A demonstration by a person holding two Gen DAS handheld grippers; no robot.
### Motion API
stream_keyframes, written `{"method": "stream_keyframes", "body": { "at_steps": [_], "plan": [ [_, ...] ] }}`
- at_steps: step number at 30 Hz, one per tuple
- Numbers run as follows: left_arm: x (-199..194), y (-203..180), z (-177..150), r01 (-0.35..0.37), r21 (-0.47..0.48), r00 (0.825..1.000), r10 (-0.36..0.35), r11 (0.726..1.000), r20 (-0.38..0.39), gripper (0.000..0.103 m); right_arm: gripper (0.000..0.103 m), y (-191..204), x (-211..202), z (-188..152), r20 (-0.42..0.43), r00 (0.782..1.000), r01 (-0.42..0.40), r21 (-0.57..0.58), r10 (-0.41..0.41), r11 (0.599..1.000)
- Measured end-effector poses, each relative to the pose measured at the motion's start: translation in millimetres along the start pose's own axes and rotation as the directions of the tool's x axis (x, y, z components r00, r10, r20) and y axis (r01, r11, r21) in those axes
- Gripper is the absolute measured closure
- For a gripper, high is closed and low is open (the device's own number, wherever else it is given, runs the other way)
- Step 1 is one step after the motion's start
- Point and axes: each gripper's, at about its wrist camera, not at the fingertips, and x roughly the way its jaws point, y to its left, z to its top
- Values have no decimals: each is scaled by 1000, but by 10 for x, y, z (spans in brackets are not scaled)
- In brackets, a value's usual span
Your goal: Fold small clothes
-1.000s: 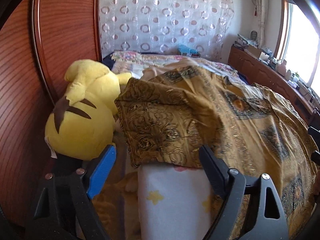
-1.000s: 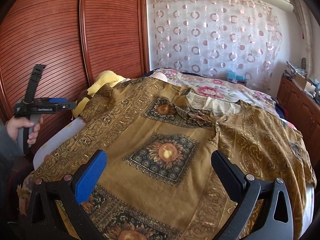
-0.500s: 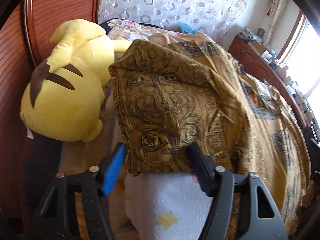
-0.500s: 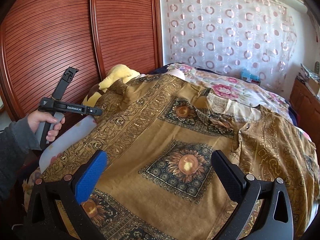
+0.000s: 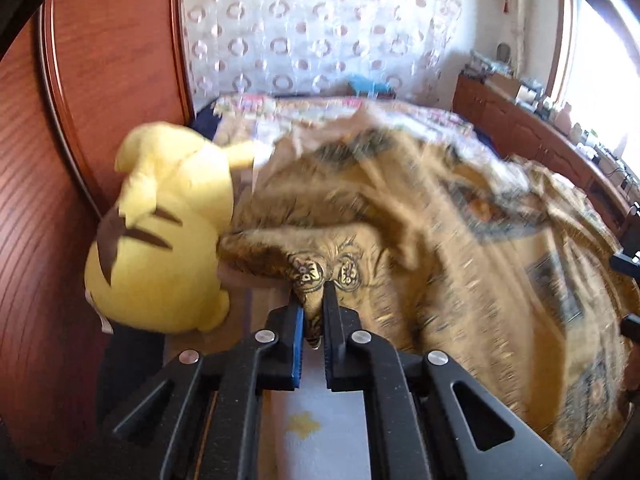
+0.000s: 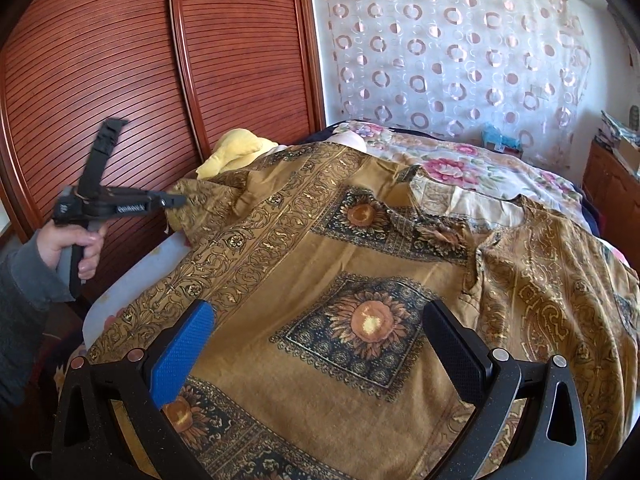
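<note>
— What does the left camera give you?

— The left gripper (image 5: 312,312) has its two fingers pinched together on the near edge of the brown patterned shirt (image 5: 460,248). A bit of the hem is squeezed between them. The cloth beyond is blurred. Just to the left of the shirt lies a yellow plush toy (image 5: 160,236), touching the cloth where it bunches, and left of the toy stands the red wooden wardrobe (image 5: 52,160). Under the shirt's near edge I see a pale sheet with a yellow star (image 5: 308,424).

— And from the right camera?

— The right gripper (image 6: 320,344) hangs over the shirt (image 6: 320,280) with its fingers spread wide and nothing between them. The shirt lies spread across the bed (image 6: 460,164), sunflower squares facing up. At the shirt's left corner the left gripper (image 6: 176,200) holds the cloth, with the person's hand (image 6: 68,244) around its handle. The toy (image 6: 236,148) peeks out behind that corner, against the wardrobe (image 6: 160,60). Past the shirt's far edge a flowered blanket (image 6: 460,164) covers the bed, and a curtain with rings (image 6: 460,52) hangs on the wall behind.
</note>
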Motion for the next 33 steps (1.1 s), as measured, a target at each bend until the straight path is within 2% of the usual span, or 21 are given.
{"method": "stream_keyframes", "body": {
  "at_steps": [5, 11, 13, 15, 16, 18, 26, 28, 29, 30, 33],
  "plan": [
    [-142, -336, 262, 78, 43, 995, -81, 996, 66, 95, 0, -154, -146, -34, 27, 999, 35, 27, -36, 999],
    [-181, -923, 406, 160, 146, 983, -171, 976, 62, 94, 0, -383, -322, -96, 47, 995, 81, 81, -85, 993],
    [-199, -1064, 354, 174, 172, 982, -184, 970, 47, 88, 0, -414, -364, -139, 48, 994, 94, 95, -99, 991],
    [-233, -1162, 277, 190, 187, 979, -201, 964, 39, 74, 0, -425, -374, -170, 46, 993, 102, 105, -107, 989],
    [-276, -1187, 227, 196, 191, 977, -207, 962, 41, 72, 0, -433, -384, -192, 44, 993, 104, 109, -109, 989],
    [-375, -1196, 138, 194, 196, 976, -209, 961, 55, 63, 0, -422, -367, -212, 40, 993, 107, 113, -112, 988],
    [-595, -1012, -138, 129, 157, 984, -146, 979, 103, 62, 0, -317, -316, -124, 33, 995, 90, 100, -94, 991],
    [-658, -906, -212, 118, 122, 983, -133, 985, 126, 47, 0, -374, -316, -85, 30, 996, 83, 86, -85, 993],
    [-682, -869, -233, 113, 110, 982, -127, 987, 139, 32, 0, -360, -299, -64, 29, 996, 81, 77, -83, 994],
    [-724, -816, -258, 107, 96, 980, -121, 990, 158, 22, 0, -333, -280, -38, 29, 996, 77, 66, -80, 995],
    [-810, -683, -279, 79, 70, 978, -91, 994, 190, 22, 1, -296, -199, 69, 33, 998, 61, 32, -62, 998]
  ]
}}
